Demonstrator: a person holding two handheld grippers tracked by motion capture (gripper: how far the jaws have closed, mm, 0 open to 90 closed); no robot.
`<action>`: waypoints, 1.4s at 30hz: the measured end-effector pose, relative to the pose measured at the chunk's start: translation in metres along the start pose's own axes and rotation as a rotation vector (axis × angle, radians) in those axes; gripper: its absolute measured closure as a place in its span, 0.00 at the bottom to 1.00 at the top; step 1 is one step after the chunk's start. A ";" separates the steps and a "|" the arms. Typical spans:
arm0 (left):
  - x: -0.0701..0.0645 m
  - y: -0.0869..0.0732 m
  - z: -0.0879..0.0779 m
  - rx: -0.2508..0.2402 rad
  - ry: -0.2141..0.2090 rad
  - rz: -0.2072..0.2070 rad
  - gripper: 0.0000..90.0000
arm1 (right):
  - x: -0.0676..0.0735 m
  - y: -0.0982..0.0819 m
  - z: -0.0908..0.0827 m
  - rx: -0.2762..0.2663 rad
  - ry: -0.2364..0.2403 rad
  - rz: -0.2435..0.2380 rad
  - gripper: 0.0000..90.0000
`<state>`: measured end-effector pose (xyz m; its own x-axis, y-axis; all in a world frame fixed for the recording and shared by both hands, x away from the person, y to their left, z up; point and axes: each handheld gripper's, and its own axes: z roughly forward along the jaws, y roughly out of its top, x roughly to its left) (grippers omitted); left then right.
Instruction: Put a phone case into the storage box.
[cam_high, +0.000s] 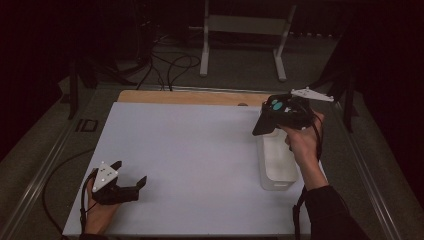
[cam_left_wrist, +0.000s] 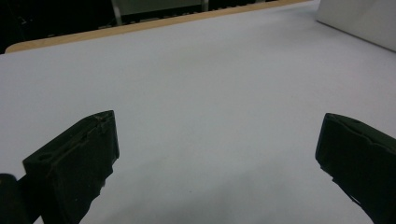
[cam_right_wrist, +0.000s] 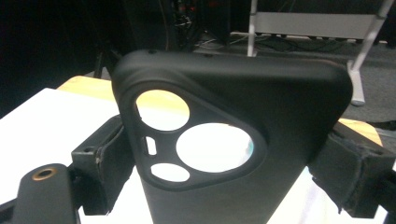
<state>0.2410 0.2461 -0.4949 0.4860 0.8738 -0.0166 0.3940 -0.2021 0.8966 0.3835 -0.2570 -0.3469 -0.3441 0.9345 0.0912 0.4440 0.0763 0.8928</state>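
A black phone case (cam_high: 262, 125) with a three-hole camera cutout is clamped between the jaws of my right gripper (cam_high: 274, 119), held up in the air over the right side of the table. In the right gripper view the phone case (cam_right_wrist: 289, 121) stands upright and close, and my right gripper (cam_right_wrist: 224, 161) presses on both its sides. My left gripper (cam_high: 131, 172) rests low near the table's front left, jaws wide apart. The left gripper view shows the left gripper (cam_left_wrist: 217, 126) with nothing but bare white tabletop (cam_left_wrist: 210, 84) between its fingers.
A clear plastic bin (cam_high: 277, 167) sits on the white table (cam_high: 190, 150) below the right hand; its corner (cam_left_wrist: 359, 18) appears far right in the left gripper view. A wooden strip (cam_high: 185, 96) edges the far side. Beyond stand a white frame (cam_high: 245, 30) and floor cables (cam_high: 170, 65).
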 end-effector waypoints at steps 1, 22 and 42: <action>0.000 0.000 0.000 -0.002 0.001 -0.001 0.00 | -0.002 0.000 0.001 0.001 -0.003 0.003 0.16; 0.001 0.000 -0.001 -0.007 0.003 -0.012 0.00 | -0.016 0.007 0.019 0.037 -0.088 -0.002 0.16; 0.000 0.000 0.000 -0.005 0.004 -0.009 0.00 | -0.032 0.005 0.031 0.058 -0.156 0.031 0.16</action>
<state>0.2409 0.2462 -0.4948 0.4793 0.8773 -0.0230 0.3942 -0.1919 0.8988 0.4229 -0.2757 -0.3591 -0.1991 0.9790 0.0444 0.5005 0.0627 0.8634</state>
